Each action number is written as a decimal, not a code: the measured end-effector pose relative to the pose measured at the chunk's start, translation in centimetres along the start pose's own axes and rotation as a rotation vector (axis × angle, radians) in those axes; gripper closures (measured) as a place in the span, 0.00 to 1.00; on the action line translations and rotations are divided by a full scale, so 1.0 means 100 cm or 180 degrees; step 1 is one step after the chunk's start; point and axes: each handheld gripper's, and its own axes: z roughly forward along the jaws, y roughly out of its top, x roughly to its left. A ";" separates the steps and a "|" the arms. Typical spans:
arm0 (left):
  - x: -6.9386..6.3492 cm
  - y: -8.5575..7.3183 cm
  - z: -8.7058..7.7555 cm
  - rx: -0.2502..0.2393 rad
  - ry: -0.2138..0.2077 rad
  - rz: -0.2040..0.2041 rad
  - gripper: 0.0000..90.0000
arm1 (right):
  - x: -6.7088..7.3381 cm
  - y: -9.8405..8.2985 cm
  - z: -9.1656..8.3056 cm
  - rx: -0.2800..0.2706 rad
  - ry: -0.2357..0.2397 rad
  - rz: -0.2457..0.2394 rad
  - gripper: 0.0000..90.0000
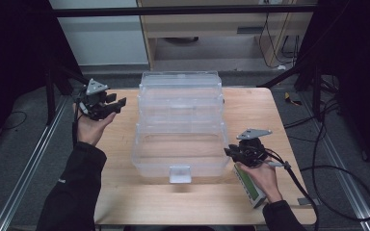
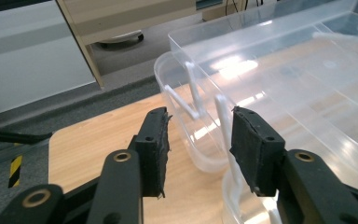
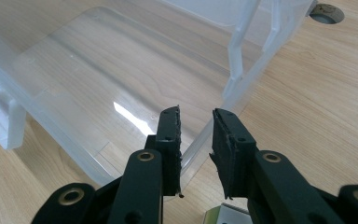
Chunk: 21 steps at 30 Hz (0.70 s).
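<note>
The clear plastic box (image 1: 179, 126) lies in the middle of the table (image 1: 250, 110). The left gripper (image 1: 110, 104) is open and empty, just beside the box. The right gripper (image 3: 196, 140) has the box rim between its narrow jaws; grip unclear.

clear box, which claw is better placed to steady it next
Right, probably: the right claw straddles the clear box's near right rim, its jaws on either side of the wall. The left claw is open, off to the side.
</note>
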 end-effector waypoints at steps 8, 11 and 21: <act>-0.018 -0.032 -0.019 -0.0029 -0.0093 -0.0008 0.54 | 0.000 0.000 0.000 0.0004 -0.0016 0.0012 0.81; -0.024 -0.048 -0.023 0.0028 -0.0154 -0.0036 0.54 | 0.001 0.000 0.000 -0.0002 -0.0025 0.0017 0.81; -0.044 -0.082 -0.020 0.0260 -0.0289 0.0044 0.57 | 0.001 0.000 0.000 -0.0010 -0.0041 0.0008 0.80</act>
